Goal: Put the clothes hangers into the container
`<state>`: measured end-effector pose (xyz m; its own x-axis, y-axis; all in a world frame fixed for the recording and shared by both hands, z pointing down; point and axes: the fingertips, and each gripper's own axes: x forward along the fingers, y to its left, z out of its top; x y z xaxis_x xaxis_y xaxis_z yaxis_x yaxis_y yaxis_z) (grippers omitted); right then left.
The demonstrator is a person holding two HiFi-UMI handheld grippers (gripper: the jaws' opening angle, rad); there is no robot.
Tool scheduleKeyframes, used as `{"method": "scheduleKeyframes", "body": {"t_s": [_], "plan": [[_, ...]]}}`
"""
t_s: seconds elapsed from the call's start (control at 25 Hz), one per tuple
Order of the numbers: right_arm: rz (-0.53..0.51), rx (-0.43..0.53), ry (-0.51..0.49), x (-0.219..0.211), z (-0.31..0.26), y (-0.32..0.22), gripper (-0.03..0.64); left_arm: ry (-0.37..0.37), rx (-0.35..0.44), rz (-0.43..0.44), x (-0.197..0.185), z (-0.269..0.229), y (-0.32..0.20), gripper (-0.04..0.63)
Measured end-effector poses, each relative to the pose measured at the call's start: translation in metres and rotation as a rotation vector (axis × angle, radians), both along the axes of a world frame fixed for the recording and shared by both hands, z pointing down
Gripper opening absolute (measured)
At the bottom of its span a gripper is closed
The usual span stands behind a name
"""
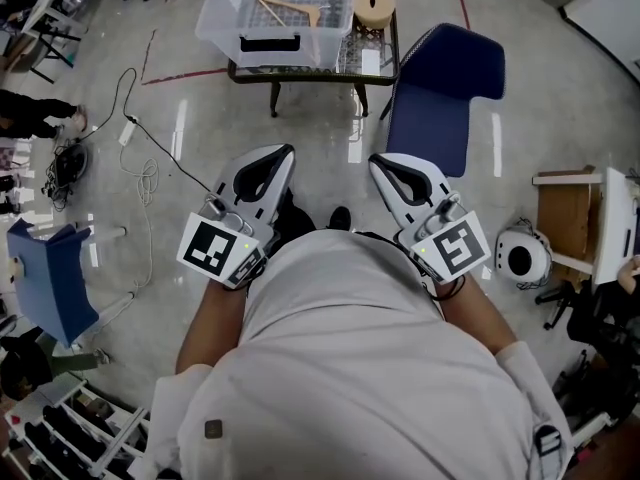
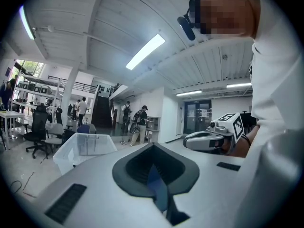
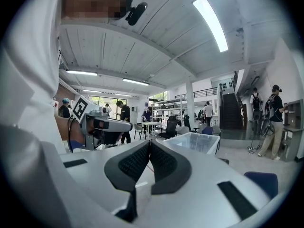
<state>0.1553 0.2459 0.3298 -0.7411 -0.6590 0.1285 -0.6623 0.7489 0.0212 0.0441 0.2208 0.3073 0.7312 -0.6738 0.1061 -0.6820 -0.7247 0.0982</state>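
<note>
Standing on a grey floor, a person holds both claws close to the body and points them toward the far side of the room. The left gripper (image 1: 288, 150) sits at the near left. Its own view shows its jaws together at the tips, with nothing between the dark pads (image 2: 137, 167) but a blue sliver of background. The right gripper (image 1: 374, 160) sits at the near right, level with the left one and just apart from it. Its jaws are likewise closed tip to tip and empty, and its pads (image 3: 164, 163) meet at the front edge. Well beyond both claws, at the far centre, a clear container (image 1: 215, 28) stands on a small table (image 1: 300, 70). One wooden hanger (image 1: 290, 10) lies inside it, tilted across the bottom toward the right wall. A tan roll (image 1: 374, 4) rests on the table just right of the container. A blue chair (image 1: 440, 98) stands on the floor to the right of the table, between it and the right gripper. The container appears in both gripper views, low and ahead, on the left for the left gripper and on the right for the right one.
</note>
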Motion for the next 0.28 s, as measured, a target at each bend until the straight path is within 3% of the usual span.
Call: {"method": "scheduleKeyframes", "body": {"t_s": [0.28], "plan": [[0.003, -0.009, -0.018, 0.0010, -0.0030, 0.0004, 0.020, -0.003, -0.001, -0.001, -0.0007, -0.0020, 0.0028, 0.017]]}}
